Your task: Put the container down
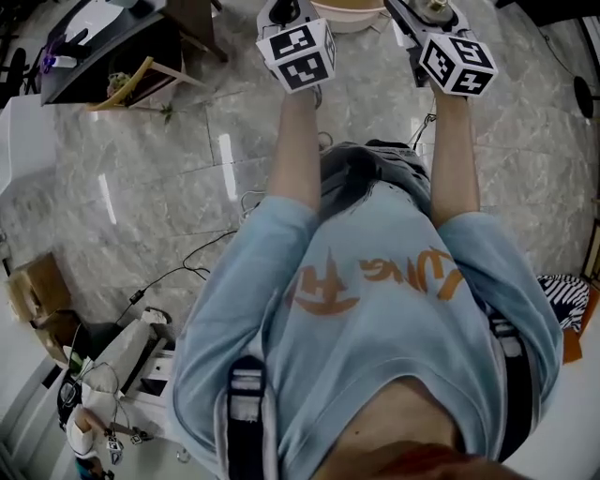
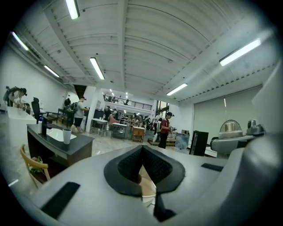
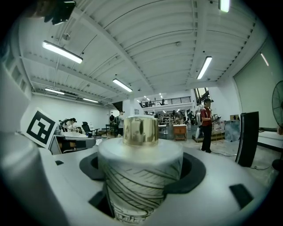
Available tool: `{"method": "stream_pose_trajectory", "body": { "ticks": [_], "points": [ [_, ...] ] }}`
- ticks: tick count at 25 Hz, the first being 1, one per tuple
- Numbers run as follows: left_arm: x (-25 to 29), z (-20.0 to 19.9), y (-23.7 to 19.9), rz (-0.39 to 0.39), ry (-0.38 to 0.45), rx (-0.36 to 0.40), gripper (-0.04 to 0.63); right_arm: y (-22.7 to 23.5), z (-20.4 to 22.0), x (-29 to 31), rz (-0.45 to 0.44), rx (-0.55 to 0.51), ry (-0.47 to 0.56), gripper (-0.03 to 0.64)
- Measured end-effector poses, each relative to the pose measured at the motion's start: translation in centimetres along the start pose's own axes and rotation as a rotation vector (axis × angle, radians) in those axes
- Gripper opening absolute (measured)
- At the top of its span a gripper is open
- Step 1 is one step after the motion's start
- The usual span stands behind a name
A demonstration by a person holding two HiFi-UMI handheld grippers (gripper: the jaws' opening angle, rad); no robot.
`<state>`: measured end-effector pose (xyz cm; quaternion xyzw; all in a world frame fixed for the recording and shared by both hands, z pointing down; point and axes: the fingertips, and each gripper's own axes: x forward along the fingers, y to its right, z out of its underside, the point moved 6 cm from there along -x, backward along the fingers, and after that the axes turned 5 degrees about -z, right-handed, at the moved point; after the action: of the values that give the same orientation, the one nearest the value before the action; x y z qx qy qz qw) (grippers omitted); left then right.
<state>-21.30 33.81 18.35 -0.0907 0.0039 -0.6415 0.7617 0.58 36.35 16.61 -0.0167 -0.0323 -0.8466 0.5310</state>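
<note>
The container (image 3: 139,176) is a white cylinder with black line drawings and a gold lid (image 3: 140,130). My right gripper (image 3: 141,165) is shut on its body, with one dark pad on each side, and holds it upright in front of the camera. In the left gripper view my left gripper (image 2: 142,151) is shut, its black pads meeting at the tips, with only a pale sliver showing behind them. In the head view both grippers are held out ahead at the top edge, with the left marker cube (image 1: 298,52) and the right marker cube (image 1: 457,64) above the forearms.
A beige bowl (image 1: 349,14) sits between the two grippers at the top edge. A marble floor (image 1: 169,187) with cables lies below, a dark table (image 1: 103,47) at the upper left. A dark counter (image 2: 57,142) with a cup (image 2: 66,135) and people stand further off.
</note>
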Motion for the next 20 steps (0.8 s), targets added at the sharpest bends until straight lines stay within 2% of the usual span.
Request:
{"method": "stream_pose_trajectory", "body": {
  "ticks": [5, 8, 10, 12, 14, 16, 20],
  "points": [
    [0.3, 0.7, -0.9, 0.001, -0.025, -0.028, 0.025, 0.1, 0.5, -0.3, 0.021, 0.006, -0.034, 0.362],
    [1.3, 0.1, -0.5, -0.007, 0.006, 0.029, 0.025, 0.3, -0.2, 0.4, 0.018, -0.029, -0.044, 0.362],
    [3.2, -0.4, -2.3, 0.008, 0.025, 0.066, 0.025, -1.1, -0.1, 3.9, 0.01, -0.051, -0.065, 0.362],
    [6.2, -0.5, -5.5, 0.045, 0.028, 0.071, 0.025, -2.8, 0.6, 8.8, -0.003, -0.063, -0.089, 0.362],
    [8.0, -1.0, -7.0, 0.071, 0.044, 0.081, 0.025, -3.2, 0.5, 11.5, -0.011, -0.069, -0.087, 0.362],
    [7.5, -2.1, -5.6, 0.074, 0.056, 0.091, 0.025, -2.2, -0.8, 10.4, -0.015, -0.066, -0.056, 0.362],
    [5.8, -2.6, 0.0, 0.048, 0.077, 0.106, 0.025, 1.9, -2.2, 5.9, -0.037, -0.064, 0.001, 0.362]
  ]
}}
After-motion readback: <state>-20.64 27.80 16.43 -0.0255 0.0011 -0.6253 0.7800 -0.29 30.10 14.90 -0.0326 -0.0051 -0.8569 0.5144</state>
